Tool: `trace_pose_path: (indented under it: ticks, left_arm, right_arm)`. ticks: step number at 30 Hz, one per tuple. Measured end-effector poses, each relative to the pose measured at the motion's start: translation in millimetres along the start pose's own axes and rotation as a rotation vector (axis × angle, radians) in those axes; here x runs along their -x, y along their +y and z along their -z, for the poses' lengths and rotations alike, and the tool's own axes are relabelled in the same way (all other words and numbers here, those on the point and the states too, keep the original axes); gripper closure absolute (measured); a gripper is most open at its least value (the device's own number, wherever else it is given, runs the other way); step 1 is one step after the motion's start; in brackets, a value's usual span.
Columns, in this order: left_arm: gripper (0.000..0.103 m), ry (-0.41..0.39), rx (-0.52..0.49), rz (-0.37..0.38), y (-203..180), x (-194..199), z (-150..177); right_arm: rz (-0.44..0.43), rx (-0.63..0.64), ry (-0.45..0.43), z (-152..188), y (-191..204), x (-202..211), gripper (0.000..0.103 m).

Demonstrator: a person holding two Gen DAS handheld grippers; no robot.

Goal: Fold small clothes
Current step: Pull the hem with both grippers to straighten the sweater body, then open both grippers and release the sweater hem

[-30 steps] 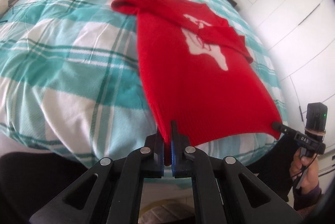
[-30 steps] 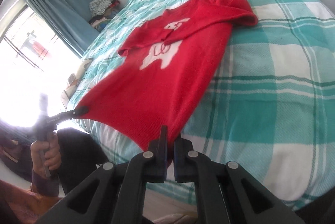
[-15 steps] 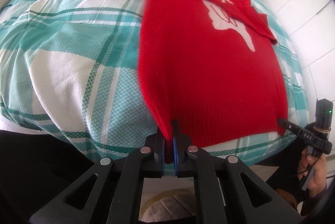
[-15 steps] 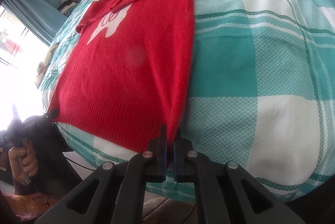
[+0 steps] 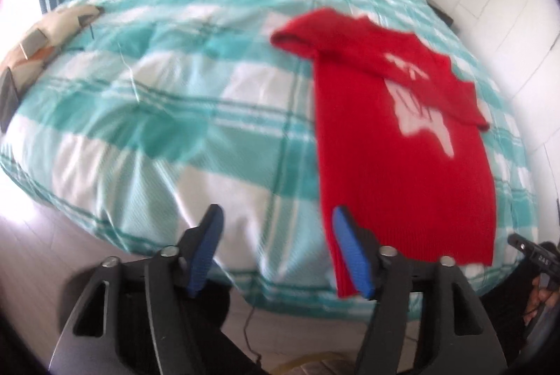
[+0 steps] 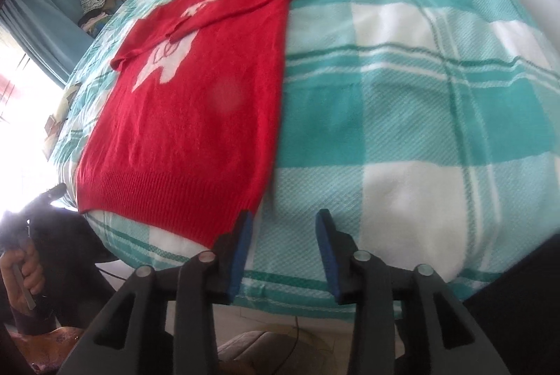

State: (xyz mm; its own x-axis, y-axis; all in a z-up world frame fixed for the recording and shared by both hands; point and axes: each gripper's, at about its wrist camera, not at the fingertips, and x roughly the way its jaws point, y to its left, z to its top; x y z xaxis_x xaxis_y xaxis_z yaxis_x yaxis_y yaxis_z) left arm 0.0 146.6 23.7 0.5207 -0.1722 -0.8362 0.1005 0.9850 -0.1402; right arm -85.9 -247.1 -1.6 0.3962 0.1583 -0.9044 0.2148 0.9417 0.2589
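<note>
Both grippers (image 5: 276, 224) (image 6: 284, 228) have released the sweater's (image 6: 196, 116) hem, jaws opening; left view blurred.

We see a red sweater (image 6: 196, 116) with a white animal figure, lying flat, sleeves folded across its chest, hem at the bed's (image 6: 420, 130) near edge.

Wide open stretches of the checked bedspread (image 6: 437, 102) are lying bare on both sides of the red sweater (image 6: 196, 130), so I am finding plenty of room to sweep across there. The sweater itself is running lengthwise along the bed, its folded sleeves bunching near the far end. My left hand-held gripper (image 5: 276, 245) is opening with nothing between its jaws, the hem just touching one pad. My right hand-held gripper (image 6: 283, 245) is opening beside the hem corner, over bare bedspread.
</note>
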Motion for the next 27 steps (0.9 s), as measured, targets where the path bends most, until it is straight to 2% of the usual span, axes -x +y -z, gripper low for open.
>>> trace_pose_path:
  ticks: [1,2,4,5,7,9,11,14,15,16,18,22,27]
  left_arm:
    - [0.016,-0.053,-0.005,-0.021,2.1,-0.3,-15.1]
    - [0.006,-0.097,-0.013,-0.045,4.1,-4.9,-30.8]
    - [0.005,-0.162,-0.016,-0.074,7.7,-25.3,-60.4]
    - [0.005,-0.182,-0.009,-0.073,10.3,-40.8,-74.6]
    - [0.005,-0.195,0.017,-0.070,17.2,-78.2,-100.0]
    - [0.005,-0.142,0.012,-0.082,23.1,-121.3,-125.0]
    - [0.005,-0.052,-0.004,-0.100,28.7,-162.4,-145.1]
    - [0.000,0.095,-0.041,-0.102,41.0,-216.9,-154.0]
    - [0.000,0.077,-0.046,-0.084,43.0,-220.3,-150.6]
    - [0.000,0.024,-0.043,-0.078,44.5,-216.3,-146.9]
    - [0.000,-0.009,-0.051,-0.077,44.0,-213.3,-141.5]
    - [0.000,-0.006,-0.060,-0.093,41.9,-214.3,-142.4]
    - [0.000,-0.007,-0.061,-0.094,40.9,-213.3,-141.9]
  right_arm:
    - [0.020,0.006,-0.048,-4.8,-0.7,7.7,0.050]
    - [0.038,0.011,-0.102,-9.8,-1.3,14.2,0.048]
    - [0.087,0.015,-0.215,-20.3,-1.6,23.7,0.036]
    - [0.109,0.012,-0.277,-25.0,-2.6,26.8,0.034]
    - [0.162,-0.020,-0.386,-34.4,-6.5,29.2,0.031]
    - [0.202,-0.065,-0.452,-44.2,-11.6,28.0,0.031]
    - [0.228,-0.097,-0.466,-53.0,-17.0,23.6,0.031]
    - [0.257,-0.092,-0.437,-61.1,-18.5,15.1,0.031]
    - [0.275,-0.083,-0.432,-61.2,-17.8,12.6,0.031]
    - [0.290,-0.076,-0.430,-61.2,-17.3,10.2,0.031]
    - [0.314,-0.077,-0.426,-61.2,-18.0,4.7,0.029]
    - [0.333,-0.081,-0.403,-64.5,-21.5,-10.9,0.027]
    - [0.355,-0.059,-0.436,-68.4,-20.2,-23.2,0.027]
